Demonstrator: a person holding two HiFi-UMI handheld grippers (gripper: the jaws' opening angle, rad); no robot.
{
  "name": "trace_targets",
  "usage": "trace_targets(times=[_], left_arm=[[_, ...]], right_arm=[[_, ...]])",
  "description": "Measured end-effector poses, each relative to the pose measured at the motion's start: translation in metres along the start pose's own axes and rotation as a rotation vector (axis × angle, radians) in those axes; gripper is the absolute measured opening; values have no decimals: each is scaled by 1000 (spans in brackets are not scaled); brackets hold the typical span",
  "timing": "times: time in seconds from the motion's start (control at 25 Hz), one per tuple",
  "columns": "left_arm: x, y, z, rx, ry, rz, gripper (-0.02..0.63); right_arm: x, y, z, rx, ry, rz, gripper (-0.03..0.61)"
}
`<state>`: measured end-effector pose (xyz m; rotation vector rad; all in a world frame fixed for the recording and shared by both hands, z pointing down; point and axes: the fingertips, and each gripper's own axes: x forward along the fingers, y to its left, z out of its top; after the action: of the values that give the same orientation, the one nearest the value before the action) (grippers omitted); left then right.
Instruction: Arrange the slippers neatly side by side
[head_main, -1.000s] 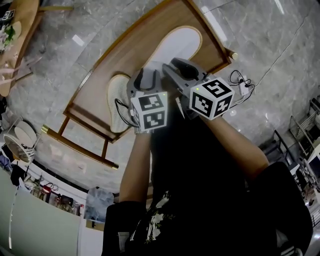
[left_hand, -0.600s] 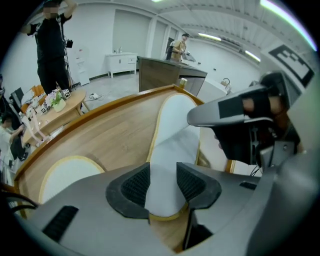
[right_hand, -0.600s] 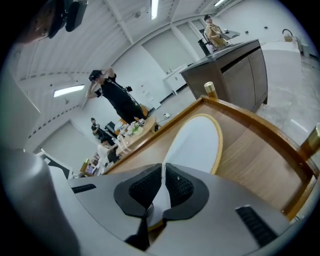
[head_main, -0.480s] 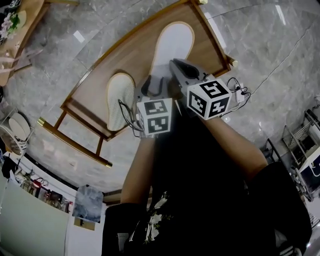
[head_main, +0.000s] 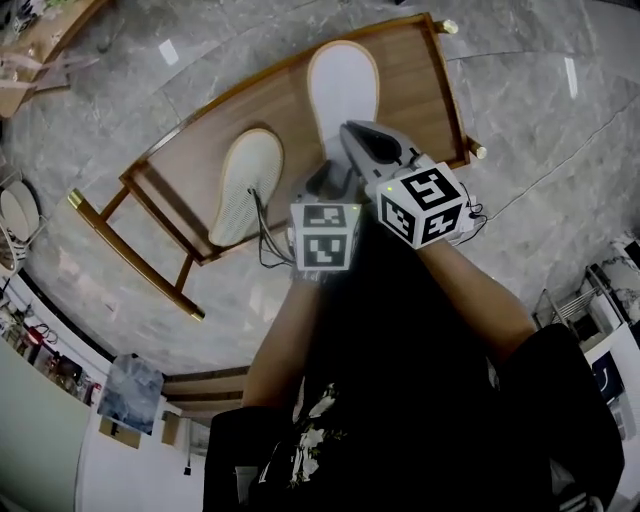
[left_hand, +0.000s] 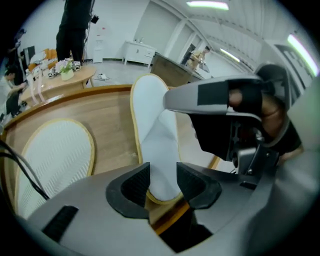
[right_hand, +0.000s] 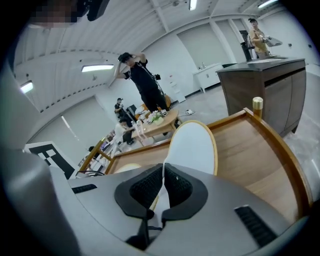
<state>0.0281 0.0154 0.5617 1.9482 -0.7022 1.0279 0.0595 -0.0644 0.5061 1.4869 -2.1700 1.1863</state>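
Low wooden table (head_main: 415, 95) with a raised rim, standing on a grey marble floor (head_main: 530, 110); it holds both slippers. The smooth white slipper (head_main: 343, 85) lies towards the far end, toe pointing away from me. The textured cream slipper (head_main: 247, 185) lies to its left, nearer the table's close edge. The two are apart and not parallel.

My right gripper (right_hand: 163, 187): its jaws have just been closing, and my fingers (right_hand: 147, 190) now pinch a thin fold of the white slipper's upper between the pads, with almost no gap left. The sole runs forward from the jaws along the wood.

My left gripper (left_hand: 162, 182): jaws apart at a moderate width, with the heel end of the white slipper showing between the pads (left_hand: 132, 185). Its yellow piping curves across the gap below them. I cannot tell whether the pads touch the heel. From this side, my right gripper fills the upper right and reaches over the slipper's middle.

Surroundings: a black cable (head_main: 262, 235) hangs from my left gripper beside the cream slipper. A brass cap (right_hand: 257, 102) tops the table's far corner post. Beyond it are a dark counter (right_hand: 265, 87), a second wooden table (left_hand: 60, 80) carrying small items, and a person in black (right_hand: 145, 82) standing with arms raised.
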Motion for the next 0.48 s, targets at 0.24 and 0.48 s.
trace_targets(times=[0.24,0.48], left_arm=[[-17,6,-10,-86,-58,19,166],[-47,27,-35,-193,-104,77,166]], right_arm=[[13,24,-9,-65,79,94,8],[27,41,-28,-139,168,156,8]])
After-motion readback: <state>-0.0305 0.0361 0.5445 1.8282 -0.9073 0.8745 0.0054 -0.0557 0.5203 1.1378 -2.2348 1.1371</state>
